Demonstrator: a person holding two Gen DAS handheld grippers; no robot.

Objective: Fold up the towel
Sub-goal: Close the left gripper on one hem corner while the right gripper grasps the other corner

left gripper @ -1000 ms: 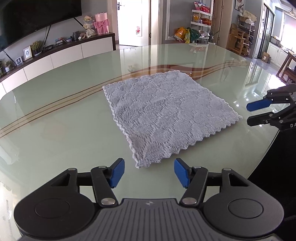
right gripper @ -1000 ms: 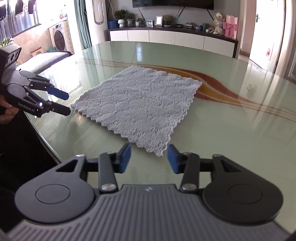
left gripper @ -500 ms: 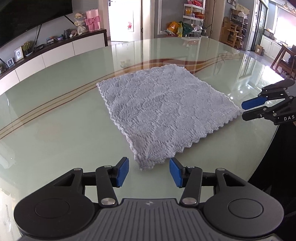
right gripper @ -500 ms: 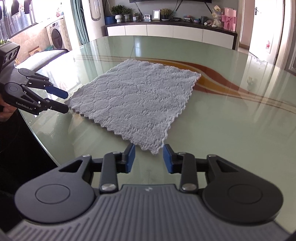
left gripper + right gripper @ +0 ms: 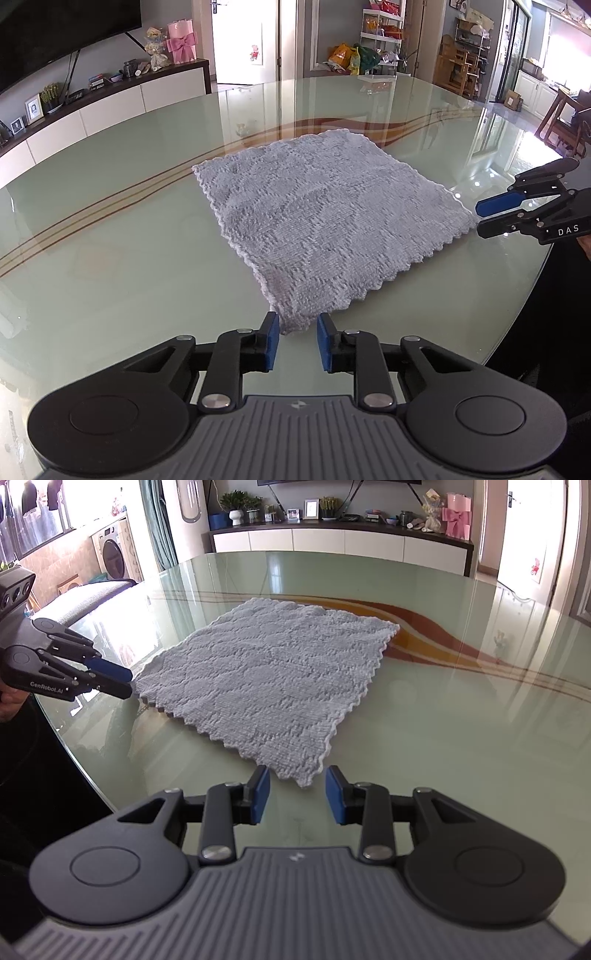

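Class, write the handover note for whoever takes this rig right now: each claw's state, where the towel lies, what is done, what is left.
Left claw: open, pads either side of the towel's near corner, nothing gripped.
Right claw: open, lined up on the towel's other near corner, nothing gripped.
Towel: grey, spread flat and unfolded on the glass table, near its edge.
Done: both claws brought to the two near corners.
Left: probably close on both corners, lift, carry them over to the far edge, lay down and release.
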